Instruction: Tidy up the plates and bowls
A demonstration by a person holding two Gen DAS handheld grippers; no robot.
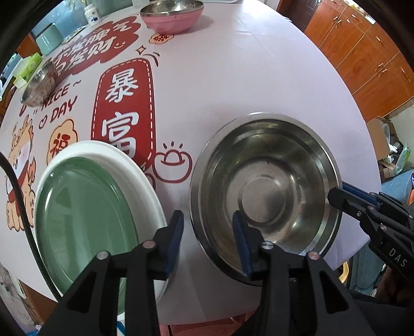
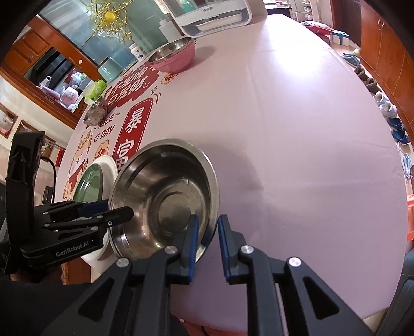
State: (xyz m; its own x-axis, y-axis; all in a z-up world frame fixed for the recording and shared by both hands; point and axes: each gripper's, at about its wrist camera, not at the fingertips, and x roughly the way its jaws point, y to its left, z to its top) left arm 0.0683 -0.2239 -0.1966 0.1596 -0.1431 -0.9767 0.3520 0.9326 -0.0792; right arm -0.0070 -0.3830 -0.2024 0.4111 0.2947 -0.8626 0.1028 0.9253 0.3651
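Steel bowl (image 1: pixel 264 191), its rim between the parted fingers of both left gripper (image 1: pixel 208 232) and right gripper (image 2: pixel 208 240).

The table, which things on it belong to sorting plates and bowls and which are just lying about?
Job:
steel bowl, both claws at its rim
green plate on white plate
pink bowl
small steel bowl

Lying about:
white bottle
green packet
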